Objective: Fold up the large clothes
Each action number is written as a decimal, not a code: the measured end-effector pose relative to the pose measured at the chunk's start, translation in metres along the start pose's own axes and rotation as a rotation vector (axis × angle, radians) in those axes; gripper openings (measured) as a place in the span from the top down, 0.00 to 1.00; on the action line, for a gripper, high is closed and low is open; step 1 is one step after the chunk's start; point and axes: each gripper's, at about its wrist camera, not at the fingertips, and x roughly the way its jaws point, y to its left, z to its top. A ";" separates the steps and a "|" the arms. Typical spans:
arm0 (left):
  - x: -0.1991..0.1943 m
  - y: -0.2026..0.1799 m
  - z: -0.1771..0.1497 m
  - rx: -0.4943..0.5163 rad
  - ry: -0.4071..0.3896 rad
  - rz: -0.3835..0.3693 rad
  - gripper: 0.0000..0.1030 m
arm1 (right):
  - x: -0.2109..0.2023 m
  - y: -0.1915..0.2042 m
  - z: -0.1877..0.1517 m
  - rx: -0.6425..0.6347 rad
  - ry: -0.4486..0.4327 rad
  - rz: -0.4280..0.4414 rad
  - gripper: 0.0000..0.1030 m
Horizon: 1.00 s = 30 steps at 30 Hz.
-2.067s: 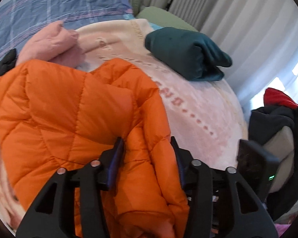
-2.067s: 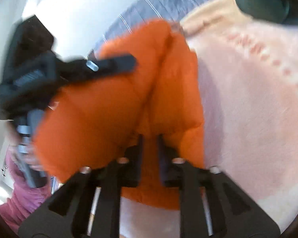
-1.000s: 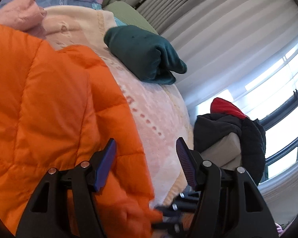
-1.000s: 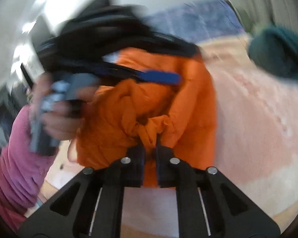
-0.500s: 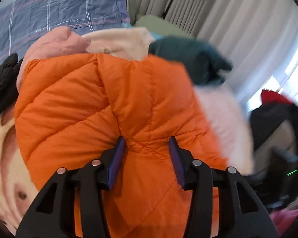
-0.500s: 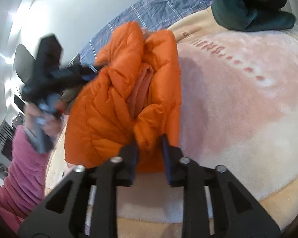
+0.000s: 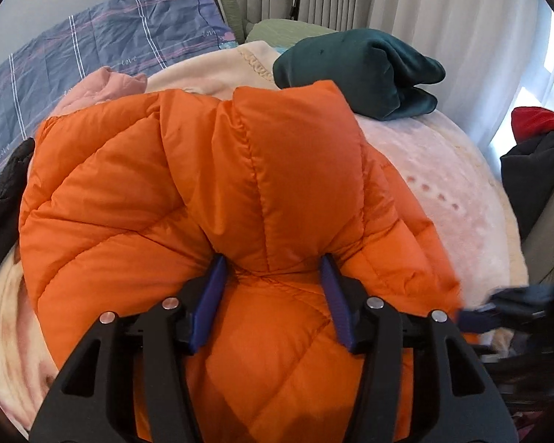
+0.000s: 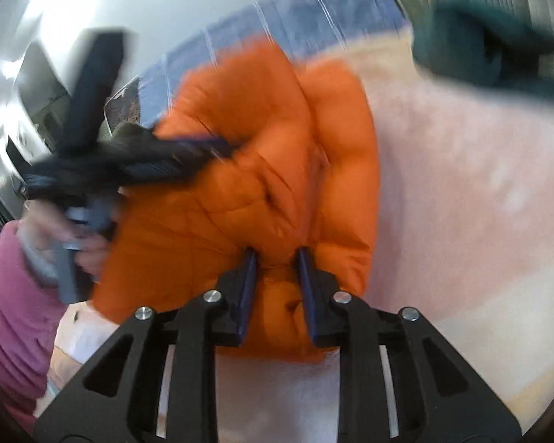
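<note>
From the left wrist, the left gripper (image 7: pixel 271 277) has its blue pads pressed into a thick fold of the orange puffer jacket (image 7: pixel 210 199), which lies bunched on the pink blanket (image 7: pixel 443 184) covering the bed; a folded dark green garment (image 7: pixel 358 70) sits toward the blanket's far edge, and the plaid blue pillowcase (image 7: pixel 103 48) behind carries the small word "love". From the right wrist, much blurred, the right gripper (image 8: pixel 275 280) pinches a narrow wad at the jacket's near edge, fingers close together.

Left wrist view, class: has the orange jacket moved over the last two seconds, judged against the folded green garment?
Yes. The orange jacket has shifted toward the folded green garment: its top edge now overlaps it, hiding the pink blanket formerly between them.
</note>
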 end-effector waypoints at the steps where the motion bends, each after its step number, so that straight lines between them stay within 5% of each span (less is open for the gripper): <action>1: 0.001 0.000 -0.002 0.010 -0.006 0.008 0.48 | 0.005 -0.001 -0.001 0.006 0.004 -0.005 0.78; 4: 0.001 -0.001 -0.005 0.016 -0.023 0.031 0.47 | 0.000 0.016 0.002 -0.073 0.004 -0.081 0.78; 7: -0.001 0.006 -0.005 -0.016 -0.033 0.013 0.47 | -0.012 0.019 0.014 -0.091 0.011 -0.040 0.78; 10: -0.003 0.009 -0.008 -0.038 -0.051 -0.004 0.47 | -0.048 0.010 0.042 -0.061 -0.104 0.034 0.77; 14: -0.001 0.003 -0.007 -0.026 -0.057 0.019 0.47 | -0.057 0.017 0.090 -0.131 -0.198 0.020 0.75; 20: -0.001 0.001 -0.009 -0.014 -0.071 0.037 0.47 | 0.009 0.032 0.135 -0.203 -0.100 0.097 0.75; 23: -0.001 0.002 -0.010 -0.012 -0.072 0.040 0.46 | 0.045 0.033 0.138 -0.224 -0.061 0.001 0.79; 26: -0.001 0.001 -0.010 -0.010 -0.079 0.052 0.46 | 0.075 0.003 0.144 -0.126 -0.008 -0.093 0.79; 30: 0.004 0.001 -0.008 -0.006 -0.093 0.072 0.46 | 0.114 -0.034 0.137 -0.008 0.067 -0.062 0.79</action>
